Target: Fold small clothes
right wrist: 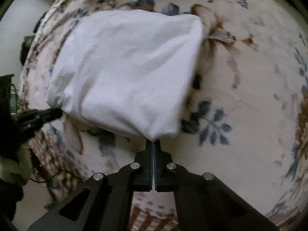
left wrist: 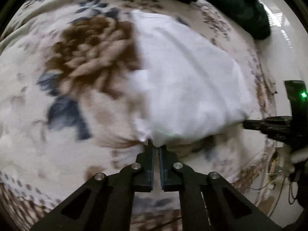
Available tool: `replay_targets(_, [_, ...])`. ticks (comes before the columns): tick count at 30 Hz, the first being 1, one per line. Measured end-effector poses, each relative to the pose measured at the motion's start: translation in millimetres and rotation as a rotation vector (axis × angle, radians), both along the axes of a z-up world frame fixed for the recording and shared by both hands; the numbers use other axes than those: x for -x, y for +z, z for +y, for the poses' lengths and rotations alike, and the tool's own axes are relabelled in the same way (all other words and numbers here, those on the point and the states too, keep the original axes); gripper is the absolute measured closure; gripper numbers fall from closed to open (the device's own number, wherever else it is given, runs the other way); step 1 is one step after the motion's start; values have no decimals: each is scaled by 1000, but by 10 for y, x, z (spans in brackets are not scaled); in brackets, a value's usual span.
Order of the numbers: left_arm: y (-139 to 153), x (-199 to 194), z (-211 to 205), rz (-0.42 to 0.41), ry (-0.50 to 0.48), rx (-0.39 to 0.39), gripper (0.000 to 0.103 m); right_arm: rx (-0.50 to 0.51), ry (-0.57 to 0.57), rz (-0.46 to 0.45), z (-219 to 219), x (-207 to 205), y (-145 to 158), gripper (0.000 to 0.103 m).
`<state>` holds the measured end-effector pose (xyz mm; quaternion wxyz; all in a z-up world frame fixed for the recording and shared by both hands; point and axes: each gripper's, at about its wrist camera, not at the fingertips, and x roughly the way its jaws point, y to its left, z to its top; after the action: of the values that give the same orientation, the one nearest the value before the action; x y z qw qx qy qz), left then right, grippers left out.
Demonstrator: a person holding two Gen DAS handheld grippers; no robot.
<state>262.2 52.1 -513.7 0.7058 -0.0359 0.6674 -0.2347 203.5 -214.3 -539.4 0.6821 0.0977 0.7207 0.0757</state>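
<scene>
White cloth [right wrist: 125, 73] between both tongs [right wrist: 153, 144]

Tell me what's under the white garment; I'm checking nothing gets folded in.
Under the white cotton garment, only the floral fleece blanket shows around its edges; whatever lies beneath its middle is covered.

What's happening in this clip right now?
A person with two handheld grippers is folding a white garment on a floral blanket. The left gripper is pinched on one near corner of the cloth and the right gripper on the other, both shut. The near edge looks lifted off the blanket. A dark green cloth lies at the far side.
</scene>
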Motion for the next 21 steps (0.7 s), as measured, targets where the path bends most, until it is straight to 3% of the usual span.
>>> replay_targets(4, [3,-79,316,16,78,-10,100,-22,-24,9,-127,-11,-18,103])
replay_targets(9, [89,-75,399,30,106,-8,100,-10,-22,23,-100,-1,-51,103])
replay_targets(11, [104,-78,420,66,156,74,96,-94,-63,67,-148,17,-80,103])
replay_targets(12, [99,-89,433,93,189,112,92,-143,-103,99,-209,35,-101,99])
replay_targets(13, [94,-102,432,116,226,140,77,-167,-144,111,-300,57,-99,87])
replay_targets(14, [87,-114,416,131,253,173,52,-186,-182,109,-375,87,-94,66])
replay_targets(16, [46,-159,395,158,321,294,25,-242,-293,100,-607,128,-85,53])
replay_targets(19, [-108,-284,355,199,413,411,25,-373,-445,84,-909,126,-166,48])
replay_targets(21, [-256,-373,256,211,412,424,25,-485,-506,71,-955,97,-309,46])
